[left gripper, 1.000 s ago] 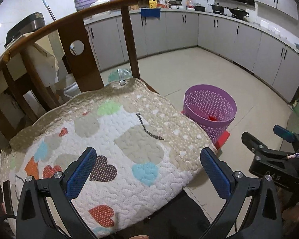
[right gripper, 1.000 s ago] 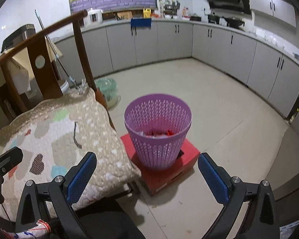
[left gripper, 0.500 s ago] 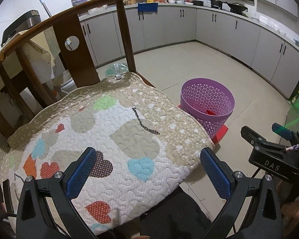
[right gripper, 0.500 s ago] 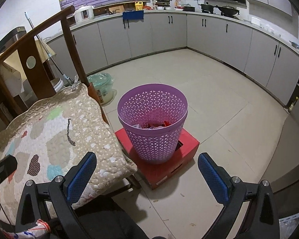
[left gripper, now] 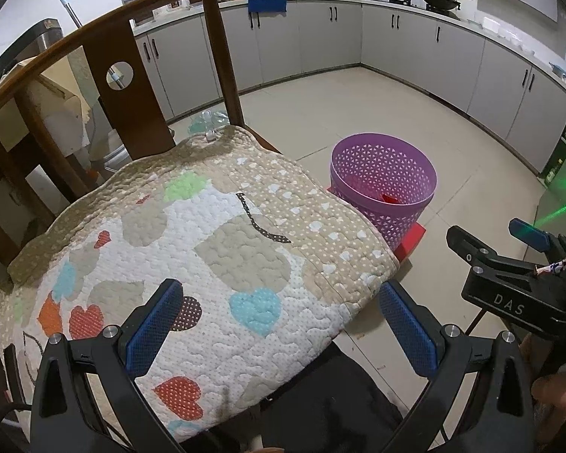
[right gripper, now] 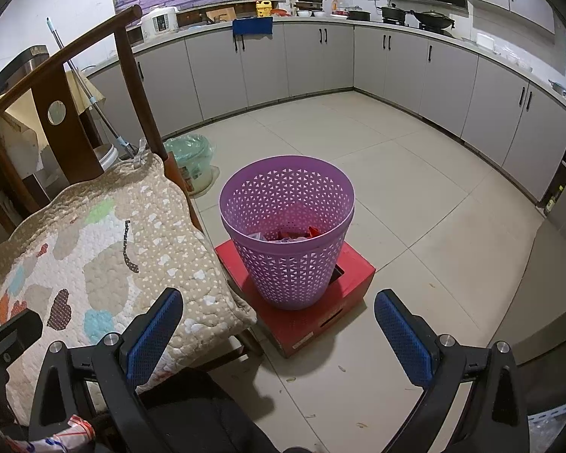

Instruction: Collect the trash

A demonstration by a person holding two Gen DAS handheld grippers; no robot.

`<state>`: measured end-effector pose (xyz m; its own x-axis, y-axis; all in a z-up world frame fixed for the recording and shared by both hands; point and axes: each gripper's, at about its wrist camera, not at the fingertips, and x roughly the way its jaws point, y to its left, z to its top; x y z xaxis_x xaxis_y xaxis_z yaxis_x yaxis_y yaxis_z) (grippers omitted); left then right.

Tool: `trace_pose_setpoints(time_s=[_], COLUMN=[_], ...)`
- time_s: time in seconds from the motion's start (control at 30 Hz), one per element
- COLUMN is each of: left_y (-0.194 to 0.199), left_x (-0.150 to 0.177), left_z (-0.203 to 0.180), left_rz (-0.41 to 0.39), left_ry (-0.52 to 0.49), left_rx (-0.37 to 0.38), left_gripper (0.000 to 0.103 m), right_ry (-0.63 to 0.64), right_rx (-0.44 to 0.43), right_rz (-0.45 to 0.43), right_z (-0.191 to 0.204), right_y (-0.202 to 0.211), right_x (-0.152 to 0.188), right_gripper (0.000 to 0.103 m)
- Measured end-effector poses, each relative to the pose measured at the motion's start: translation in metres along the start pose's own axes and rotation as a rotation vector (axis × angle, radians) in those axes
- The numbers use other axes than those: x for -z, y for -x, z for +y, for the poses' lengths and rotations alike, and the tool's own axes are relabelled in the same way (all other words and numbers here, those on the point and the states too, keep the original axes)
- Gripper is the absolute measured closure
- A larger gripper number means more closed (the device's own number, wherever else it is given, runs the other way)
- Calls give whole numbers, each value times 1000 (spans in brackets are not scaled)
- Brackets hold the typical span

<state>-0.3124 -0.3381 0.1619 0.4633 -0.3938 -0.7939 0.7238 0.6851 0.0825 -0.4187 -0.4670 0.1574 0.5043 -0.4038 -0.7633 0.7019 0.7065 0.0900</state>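
Cushion point(left gripper: 215, 249), basket point(right gripper: 287, 234), tiled floor point(right gripper: 415, 196)

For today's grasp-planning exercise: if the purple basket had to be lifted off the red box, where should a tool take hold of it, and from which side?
Grip the purple basket by its rim, coming from above, one finger inside the wall and one outside. It stands upright and open-topped on the red box, and the body looks too wide to span. The right tool, open, directly faces the near rim.
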Motion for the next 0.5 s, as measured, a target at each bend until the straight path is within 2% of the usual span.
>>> trace_pose_setpoints(time_s=[0.5], left_y=[-6], left_x=[2], left_z=[-7], left_rz=[27], left_ry=[-20], left_rx=[24], left_gripper=[0], right_ry=[-14], right_rx=[-1], right_rz=[4], right_z=[-7], right_y=[-4], right_x=[1], right_gripper=[0])
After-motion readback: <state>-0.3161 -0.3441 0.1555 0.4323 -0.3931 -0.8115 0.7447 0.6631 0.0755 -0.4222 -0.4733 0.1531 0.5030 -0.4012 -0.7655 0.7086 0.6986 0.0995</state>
